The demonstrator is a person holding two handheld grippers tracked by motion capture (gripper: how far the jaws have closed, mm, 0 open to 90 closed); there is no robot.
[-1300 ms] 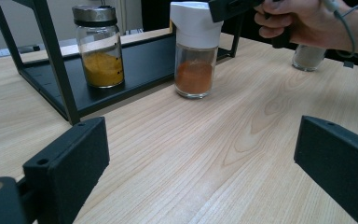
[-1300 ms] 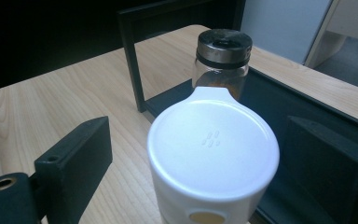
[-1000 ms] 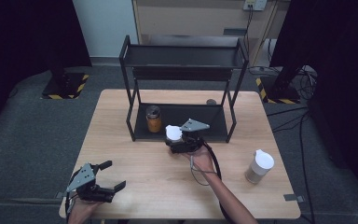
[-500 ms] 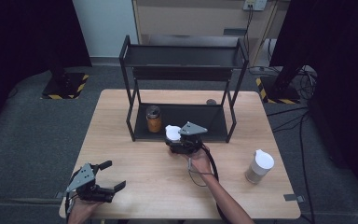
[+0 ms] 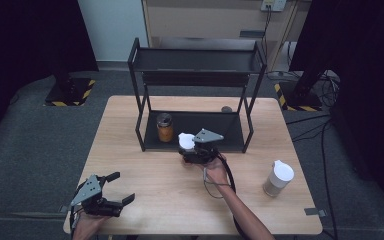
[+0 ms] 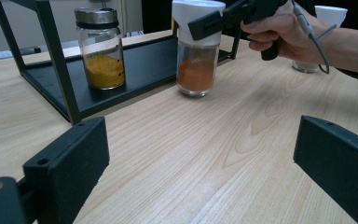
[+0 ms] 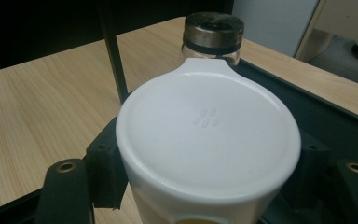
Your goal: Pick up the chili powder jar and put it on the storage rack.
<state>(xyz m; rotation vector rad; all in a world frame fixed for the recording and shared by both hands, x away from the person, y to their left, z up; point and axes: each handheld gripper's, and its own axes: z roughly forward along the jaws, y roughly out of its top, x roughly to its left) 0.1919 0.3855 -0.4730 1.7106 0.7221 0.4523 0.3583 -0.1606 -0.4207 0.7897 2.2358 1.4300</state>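
Standing upright on the tabletop just in front of the rack's lower shelf, white-capped jar [image 6: 196, 51] showing orange powder through its glass and touching the wood near the middle of the table. Being pinched at its white cap by the right gripper [image 5: 189, 148], black pads pressing on both sides of the cap after just closing in on it. Seen from above in the right gripper view as a broad white lid [image 7: 208, 140] with the pads hugging its left and right flanks. Being held steady by the right hand [image 6: 279, 29], fingers wrapping the gripper's handle, cable trailing down past the wrist.

Sitting just behind and to the left, on the front left part of the black shelf [image 5: 230, 125], metal-lidded jar [image 5: 164, 127] holding yellow powder, upright and apart from the gripped jar. Rising above both, black two-tier rack [image 5: 197, 60] occupying the far half of the tabletop.

Standing well apart near the right edge of the tabletop [image 5: 150, 175], another white-capped container [image 5: 278, 178], upright.

Resting near the front left corner, left gripper [image 5: 121, 189] lying low over the wood with jaws spread wide and gripping nothing, bare wood showing between them in the left gripper view.
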